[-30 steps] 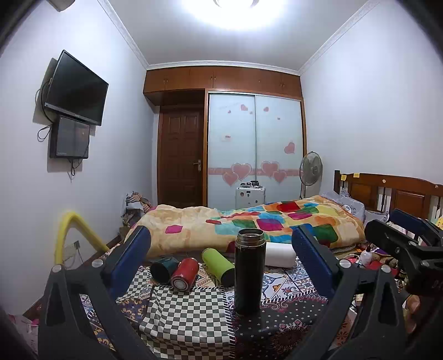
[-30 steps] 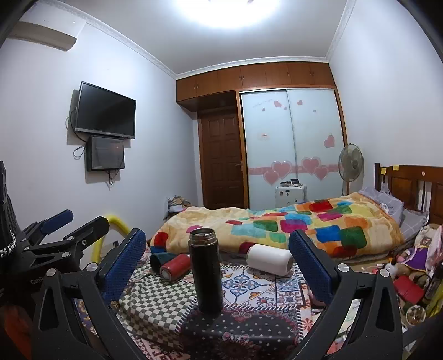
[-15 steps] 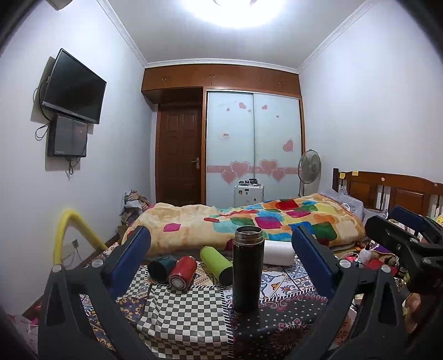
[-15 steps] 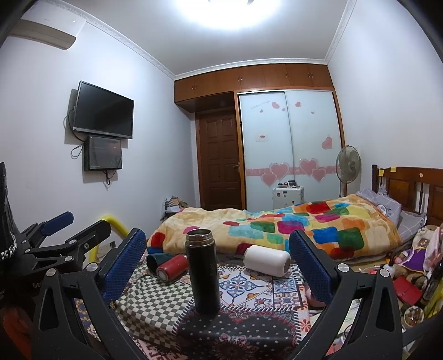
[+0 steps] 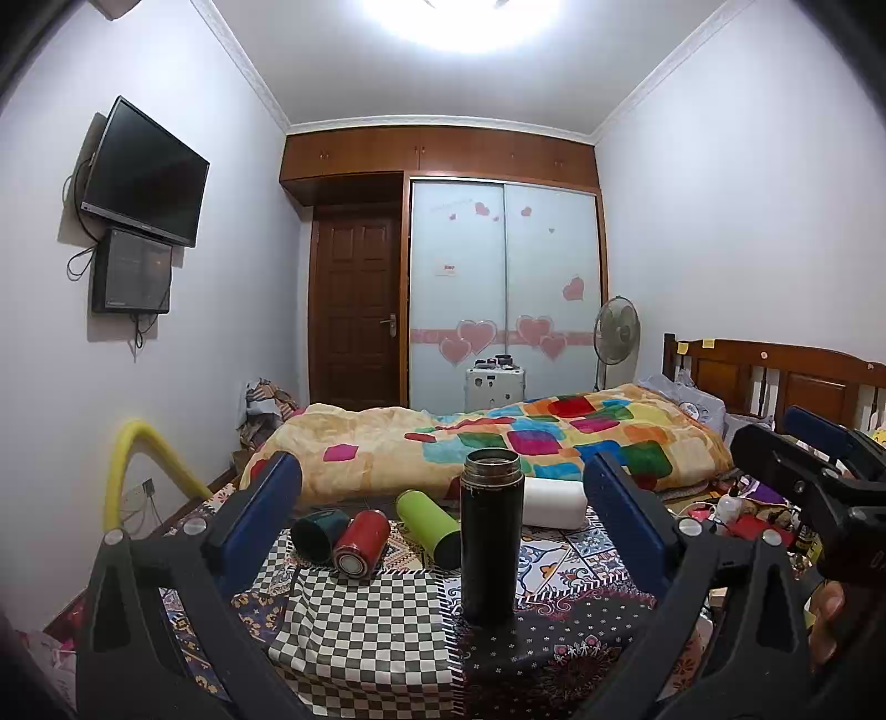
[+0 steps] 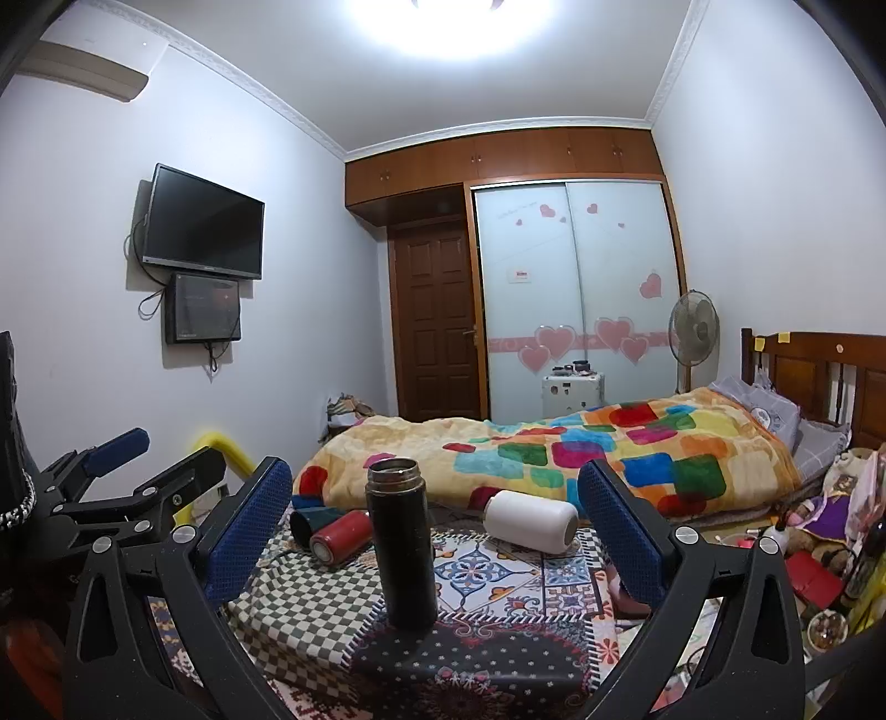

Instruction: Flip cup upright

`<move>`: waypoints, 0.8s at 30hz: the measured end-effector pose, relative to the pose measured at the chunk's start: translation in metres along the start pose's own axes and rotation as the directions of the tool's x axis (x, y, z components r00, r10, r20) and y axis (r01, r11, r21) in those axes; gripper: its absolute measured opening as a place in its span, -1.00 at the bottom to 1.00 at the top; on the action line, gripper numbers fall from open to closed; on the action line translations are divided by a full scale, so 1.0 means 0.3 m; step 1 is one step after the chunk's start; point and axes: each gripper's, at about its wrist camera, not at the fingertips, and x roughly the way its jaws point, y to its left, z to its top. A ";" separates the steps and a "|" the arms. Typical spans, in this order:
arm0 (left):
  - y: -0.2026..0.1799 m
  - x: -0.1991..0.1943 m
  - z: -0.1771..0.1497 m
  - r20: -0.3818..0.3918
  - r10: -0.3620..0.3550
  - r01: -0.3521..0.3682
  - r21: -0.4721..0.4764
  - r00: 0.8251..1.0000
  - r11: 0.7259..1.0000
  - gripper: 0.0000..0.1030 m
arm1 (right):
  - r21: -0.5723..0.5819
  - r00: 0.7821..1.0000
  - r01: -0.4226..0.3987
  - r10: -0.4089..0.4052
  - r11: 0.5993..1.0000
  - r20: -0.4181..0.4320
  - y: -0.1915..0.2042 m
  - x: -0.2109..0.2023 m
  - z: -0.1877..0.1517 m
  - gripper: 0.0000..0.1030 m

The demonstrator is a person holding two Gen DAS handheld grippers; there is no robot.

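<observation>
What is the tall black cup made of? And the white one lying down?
The tall black cup looks like metal with a glossy dark coat: light streaks run down its side and its rim is bare and silvery. The white cup, lying on its side, has a smooth, matte skin; painted metal or plastic, I cannot tell which.

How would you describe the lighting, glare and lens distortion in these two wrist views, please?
Left wrist view: the ceiling light blows out to pure white, the walls bow from fisheye distortion, and the corners vignette black; the black flask stays sharp. Right wrist view: the same blown-out light, curved cornice lines, dark corners, and the white cup is evenly lit, without harsh shadow.
</observation>
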 end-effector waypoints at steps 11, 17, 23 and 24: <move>-0.011 0.010 -0.004 -0.008 -0.019 0.019 0.011 1.000 1.000 1.00 | 0.005 1.000 0.012 -0.012 1.000 0.004 -0.002 -0.004 0.004 1.00; -0.009 0.015 -0.007 -0.019 -0.026 0.027 0.008 0.999 1.000 1.00 | 0.012 1.000 0.010 -0.010 1.000 0.002 -0.004 -0.003 0.005 1.00; 0.002 0.027 -0.009 -0.033 -0.028 0.028 -0.012 0.999 1.000 1.00 | 0.006 1.000 0.011 -0.011 1.000 -0.001 0.002 -0.003 0.002 1.00; 0.004 0.028 -0.010 -0.034 -0.027 0.026 -0.014 0.999 1.000 1.00 | 0.007 1.000 0.009 -0.009 1.000 -0.003 0.003 -0.002 0.002 1.00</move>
